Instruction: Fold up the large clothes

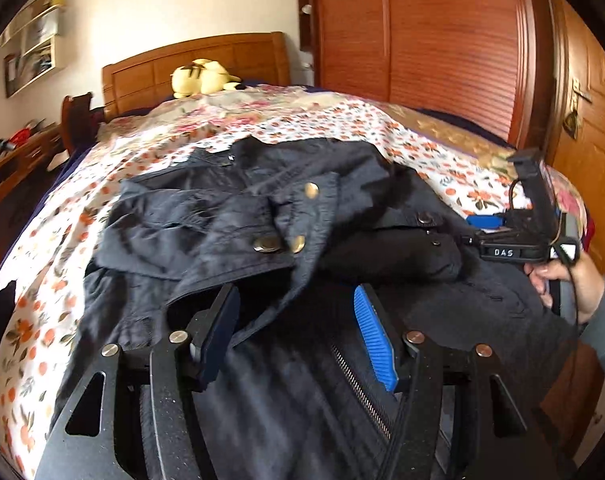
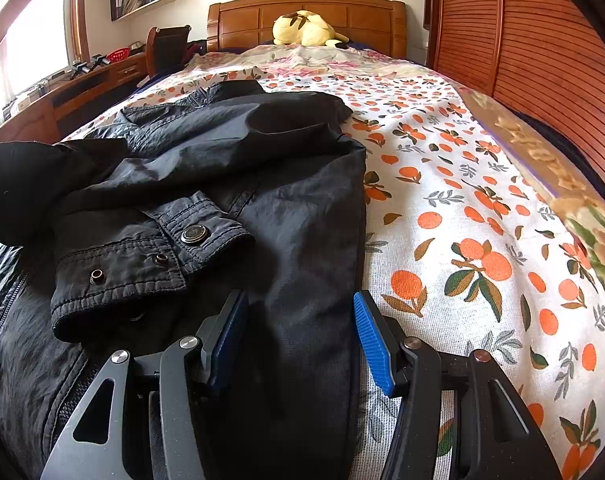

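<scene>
A dark navy jacket (image 1: 262, 216) with brass snaps lies partly folded on the bed, both sleeves laid over its body. My left gripper (image 1: 298, 304) is open just above the jacket's near hem, by the zipper (image 1: 362, 392). My right gripper (image 2: 300, 312) is open over the jacket's (image 2: 262, 168) right edge, with the snap cuff (image 2: 150, 256) to its left. The right gripper's body (image 1: 530, 236), held by a hand, also shows at the right of the left wrist view.
The bed is covered by an orange-flowered sheet (image 2: 462, 208). A yellow plush toy (image 2: 302, 28) lies by the wooden headboard (image 2: 302, 12). A slatted wooden wardrobe (image 2: 542, 60) stands along the right. A desk (image 2: 82, 84) and chair stand on the left.
</scene>
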